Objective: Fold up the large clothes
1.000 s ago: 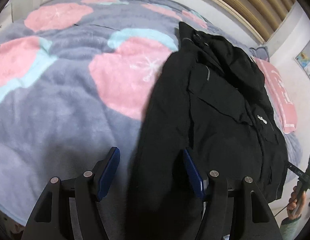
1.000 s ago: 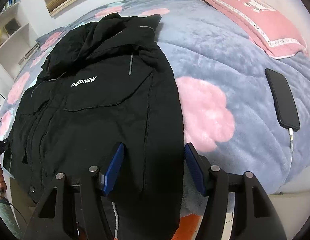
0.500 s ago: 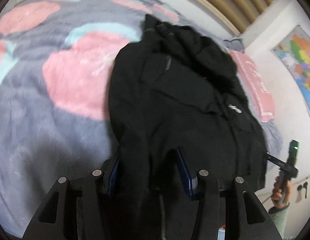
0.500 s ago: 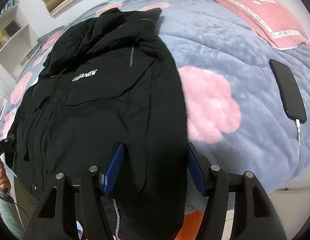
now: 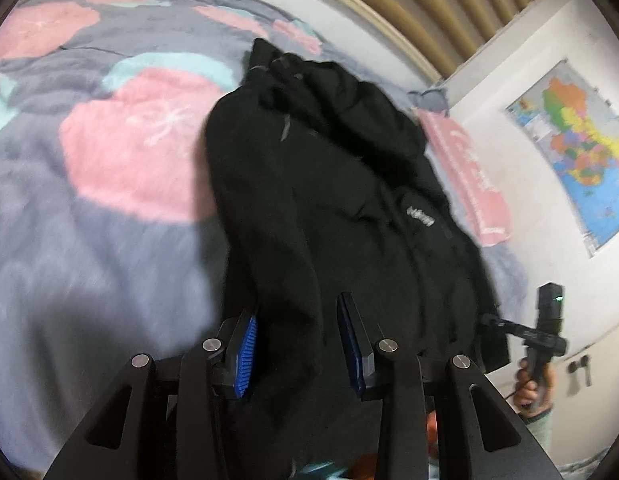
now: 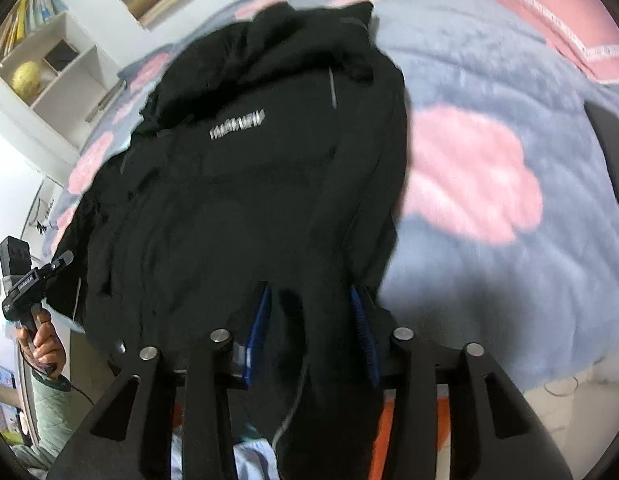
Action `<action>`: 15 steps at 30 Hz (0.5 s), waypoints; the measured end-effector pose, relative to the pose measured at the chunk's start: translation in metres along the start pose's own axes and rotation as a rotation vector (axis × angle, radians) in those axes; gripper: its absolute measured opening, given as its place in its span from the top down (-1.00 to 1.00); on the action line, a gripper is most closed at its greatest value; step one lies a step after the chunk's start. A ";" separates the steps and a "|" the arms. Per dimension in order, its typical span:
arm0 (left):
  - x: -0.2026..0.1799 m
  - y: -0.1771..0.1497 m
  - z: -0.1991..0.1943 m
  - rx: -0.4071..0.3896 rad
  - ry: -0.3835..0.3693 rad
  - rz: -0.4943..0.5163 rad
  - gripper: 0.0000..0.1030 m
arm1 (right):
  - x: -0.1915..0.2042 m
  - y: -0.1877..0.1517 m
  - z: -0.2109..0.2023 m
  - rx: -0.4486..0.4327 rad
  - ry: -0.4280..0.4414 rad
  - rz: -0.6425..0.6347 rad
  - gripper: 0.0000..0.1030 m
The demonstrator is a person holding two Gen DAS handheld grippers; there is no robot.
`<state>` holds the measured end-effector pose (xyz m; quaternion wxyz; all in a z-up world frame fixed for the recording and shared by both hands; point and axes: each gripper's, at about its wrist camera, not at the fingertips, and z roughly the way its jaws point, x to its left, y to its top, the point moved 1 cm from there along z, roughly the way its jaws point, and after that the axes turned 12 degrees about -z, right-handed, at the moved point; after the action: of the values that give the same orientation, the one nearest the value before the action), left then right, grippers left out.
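Note:
A large black jacket with a white chest logo lies on the bed, its hem hanging over the near edge; it also shows in the right wrist view. My left gripper has closed on a bunched fold of the jacket's left hem side, blue pads pressing the cloth. My right gripper has closed on a fold of the jacket's right hem side, and the cloth fills the gap between its pads. Both folds are lifted off the bed.
The grey blanket with pink flowers covers the bed. A pink pillow lies at the head and a black phone at the right. A white shelf stands at the left. A map hangs on the wall.
Both grippers moved forward onto the jacket's hem and narrowed from wide open onto folds of cloth. The jacket's sides have drawn in and lifted towards the cameras.

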<state>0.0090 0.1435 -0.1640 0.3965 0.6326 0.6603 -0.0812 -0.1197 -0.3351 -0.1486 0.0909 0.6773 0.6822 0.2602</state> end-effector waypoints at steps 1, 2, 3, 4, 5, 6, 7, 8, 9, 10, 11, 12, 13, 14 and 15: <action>0.000 -0.005 -0.001 0.001 0.015 0.002 0.23 | 0.002 -0.006 0.001 0.015 -0.010 -0.013 0.07; 0.001 -0.009 -0.004 0.002 0.028 0.002 0.21 | 0.002 -0.013 0.002 0.033 -0.007 -0.020 0.06; 0.003 -0.011 -0.006 0.002 0.037 0.002 0.19 | 0.003 -0.020 0.003 0.048 0.009 -0.022 0.07; 0.004 -0.014 -0.008 0.003 0.044 0.003 0.17 | 0.005 -0.025 0.004 0.052 0.011 -0.027 0.07; 0.005 -0.016 -0.009 0.001 0.048 0.001 0.17 | 0.007 -0.029 0.003 0.045 -0.003 -0.032 0.13; 0.005 -0.017 -0.009 -0.005 0.056 -0.003 0.17 | 0.011 -0.032 0.001 0.036 -0.020 -0.045 0.19; 0.006 -0.017 -0.011 -0.013 0.064 -0.007 0.18 | 0.015 -0.033 -0.003 0.022 -0.030 -0.054 0.35; 0.004 -0.017 -0.011 -0.023 0.072 -0.006 0.19 | 0.018 -0.031 -0.008 0.001 -0.037 -0.057 0.49; 0.001 -0.017 -0.013 -0.048 0.079 -0.008 0.48 | 0.020 -0.029 -0.014 -0.017 -0.040 -0.059 0.59; -0.001 -0.018 -0.016 -0.066 0.082 -0.011 0.66 | 0.022 -0.028 -0.023 -0.041 -0.041 -0.061 0.64; -0.002 -0.017 -0.021 -0.088 0.072 -0.020 0.68 | 0.024 -0.024 -0.033 -0.070 -0.046 -0.064 0.67; -0.003 -0.015 -0.029 -0.112 0.053 -0.033 0.71 | 0.026 -0.021 -0.041 -0.090 -0.050 -0.067 0.67; -0.003 -0.012 -0.035 -0.128 0.037 -0.046 0.73 | 0.026 -0.016 -0.049 -0.104 -0.051 -0.070 0.68; -0.003 -0.008 -0.041 -0.146 0.022 -0.063 0.74 | 0.025 -0.011 -0.057 -0.121 -0.052 -0.073 0.69; -0.004 -0.002 -0.049 -0.166 0.004 -0.078 0.75 | 0.023 -0.003 -0.065 -0.140 -0.043 -0.074 0.69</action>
<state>-0.0136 0.1698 -0.1295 0.4429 0.5714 0.6897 -0.0405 -0.1546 -0.3275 -0.0891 0.1622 0.6490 0.6848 0.2891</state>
